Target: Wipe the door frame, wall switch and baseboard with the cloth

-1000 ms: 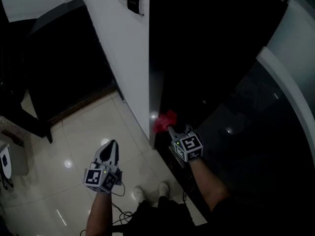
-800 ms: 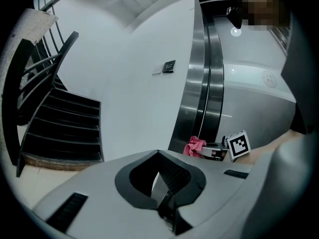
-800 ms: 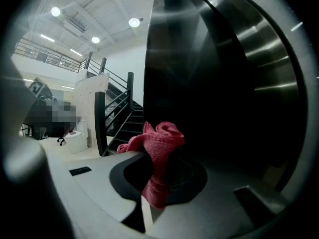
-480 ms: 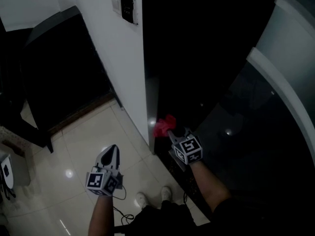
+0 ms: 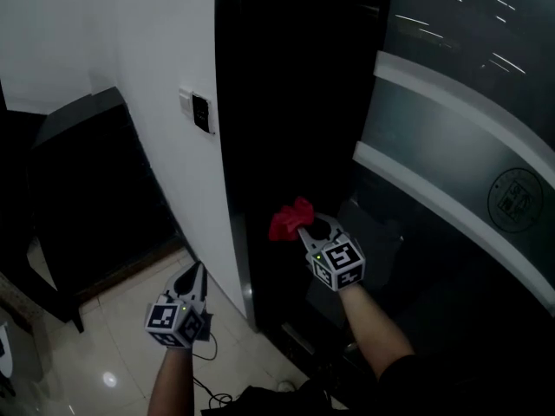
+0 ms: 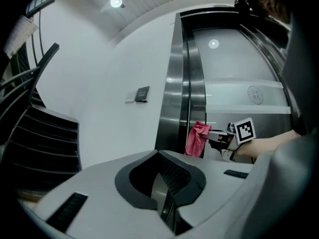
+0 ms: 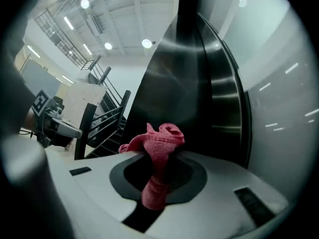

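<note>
In front of the right tongs (image 5: 308,226) the red cloth (image 5: 289,220) sticks out, and the jaws are squeezed tight on it. A moment ago these tongs were down low, close to the floor (image 5: 113,336), with the cloth at the bottom of the door frame (image 5: 245,276). Now they are higher up, and the floor is far below them. I think this means the low part of the frame is done and the wipe is going up the frame. The cloth is right by the dark frame, but I cannot tell if it is touching. The switch (image 5: 201,113) is up and to the left of the right tongs, on the white wall (image 5: 156,50). It is well away from the cloth, so it looks not wiped yet. The cloth is long and thin where the jaws pinch it. Its long way runs the same way as the jaws, from back between them out past the tips. The puffy end points forward and a bit up, at the frame, and a short tail hangs back behind the pinch. The left tongs (image 5: 196,271) are lower and to the left of the right ones, over the floor. Their jaws are pressed together with nothing in them.
</note>
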`<state>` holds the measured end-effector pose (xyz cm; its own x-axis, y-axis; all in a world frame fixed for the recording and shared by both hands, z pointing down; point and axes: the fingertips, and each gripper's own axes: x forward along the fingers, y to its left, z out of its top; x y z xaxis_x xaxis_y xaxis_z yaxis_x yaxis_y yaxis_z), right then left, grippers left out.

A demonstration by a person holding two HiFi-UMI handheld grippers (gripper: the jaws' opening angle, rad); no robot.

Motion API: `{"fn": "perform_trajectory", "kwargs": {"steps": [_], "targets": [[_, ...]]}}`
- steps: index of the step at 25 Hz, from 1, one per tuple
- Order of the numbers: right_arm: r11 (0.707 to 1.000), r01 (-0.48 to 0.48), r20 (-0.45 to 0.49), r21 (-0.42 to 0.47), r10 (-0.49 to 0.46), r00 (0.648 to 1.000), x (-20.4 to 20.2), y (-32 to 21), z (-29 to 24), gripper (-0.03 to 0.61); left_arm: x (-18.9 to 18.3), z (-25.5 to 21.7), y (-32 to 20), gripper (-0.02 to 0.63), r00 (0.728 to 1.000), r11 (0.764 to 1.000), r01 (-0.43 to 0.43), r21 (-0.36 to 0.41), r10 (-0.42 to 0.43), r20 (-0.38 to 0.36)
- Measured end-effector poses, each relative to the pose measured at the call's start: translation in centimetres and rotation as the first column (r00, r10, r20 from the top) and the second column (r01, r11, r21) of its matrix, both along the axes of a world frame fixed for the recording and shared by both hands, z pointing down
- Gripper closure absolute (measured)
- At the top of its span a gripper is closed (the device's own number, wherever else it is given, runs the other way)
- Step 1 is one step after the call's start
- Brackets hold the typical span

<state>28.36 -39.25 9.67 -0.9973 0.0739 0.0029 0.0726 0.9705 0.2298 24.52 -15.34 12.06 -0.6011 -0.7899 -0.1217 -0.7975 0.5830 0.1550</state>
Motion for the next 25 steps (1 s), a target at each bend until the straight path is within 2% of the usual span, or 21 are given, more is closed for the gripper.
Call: {"fn": "perform_trajectory", "kwargs": {"steps": [4,9,14,17,25], "targets": [[0.998,-0.007,0.086,0.069,0.001,0.996,0.3,-0.6,-7.8,0.526,0.8,-4.8,-1.1,0.620,0.997,0.999,-0.034,0.022,0.033,0.076],[0.999,-0.004,0.161,0.032,-0.002,0.987,0.0,-2.0,-15.3,0.526,0.7,-7.7,-2.0,0.620,0.994,0.999,-0.039,0.004,0.038,0.098],[1.000,0.007,0.217,-0.020,-0.002,0.976,-1.0,-2.8,-20.5,0.526,0.8,-9.9,-1.4,0.620,0.996,0.997,-0.043,0.068,0.038,0.080],[0.999,0.000,0.222,-0.034,0.007,0.975,-2.4,-3.4,-22.1,0.526,0.5,-9.7,-0.7,0.620,0.994,0.999,-0.015,0.034,0.011,0.107],[0.999,-0.023,0.200,-0.038,0.031,0.979,-5.2,-4.9,-21.6,0.526,-0.2,-7.9,0.5,0.620,0.994,0.999,0.036,0.001,-0.036,0.099]]}}
